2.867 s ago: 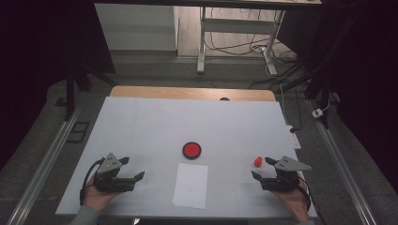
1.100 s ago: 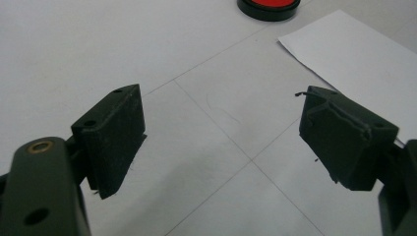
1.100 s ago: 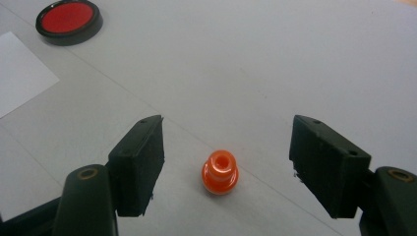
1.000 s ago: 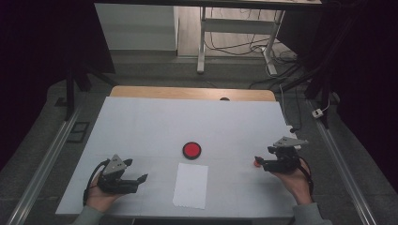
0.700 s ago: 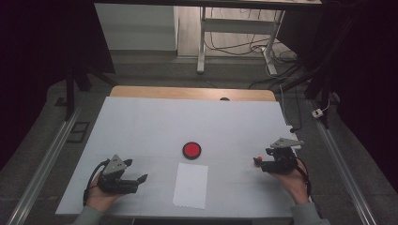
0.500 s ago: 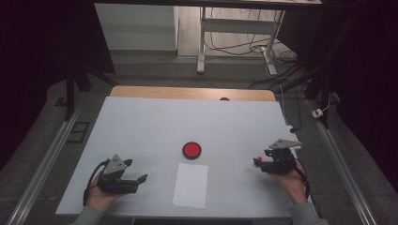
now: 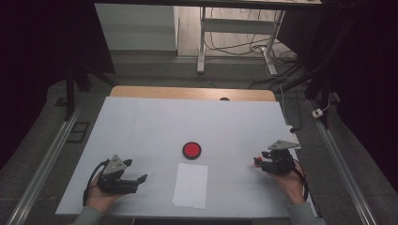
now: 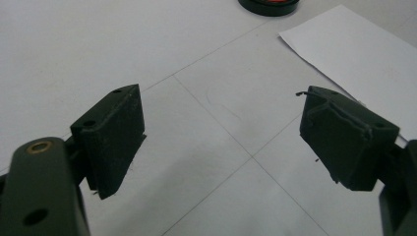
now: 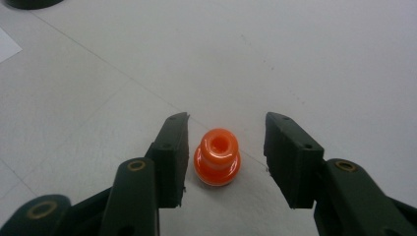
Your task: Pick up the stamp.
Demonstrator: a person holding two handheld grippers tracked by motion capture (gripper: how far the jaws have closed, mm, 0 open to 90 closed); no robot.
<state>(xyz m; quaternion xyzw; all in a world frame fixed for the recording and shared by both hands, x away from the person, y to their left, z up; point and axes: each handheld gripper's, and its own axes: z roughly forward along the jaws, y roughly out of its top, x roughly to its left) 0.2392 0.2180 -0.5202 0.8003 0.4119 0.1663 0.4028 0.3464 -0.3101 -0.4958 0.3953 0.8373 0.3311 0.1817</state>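
The white table point(image 7: 141, 126) carries a paper sheet point(image 7: 191, 185) and a red disc in a black rim point(image 7: 191, 150), both lying ahead of the left gripper point(image 8: 221, 142), whose jaws stand wide apart over bare surface. The right gripper point(image 9: 226, 157) has its jaws parted around a small orange stepped piece point(image 9: 217, 157), which stands upright between them, nearer one jaw, touching neither. The step looks like a pick-up; next, the jaws need closing evenly on the piece without tipping it.

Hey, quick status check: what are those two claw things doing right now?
Right gripper open, jaws either side of the small orange piece, not gripping. Left gripper open, holding nothing. White sheet and red disc mid-table, not obstructing.
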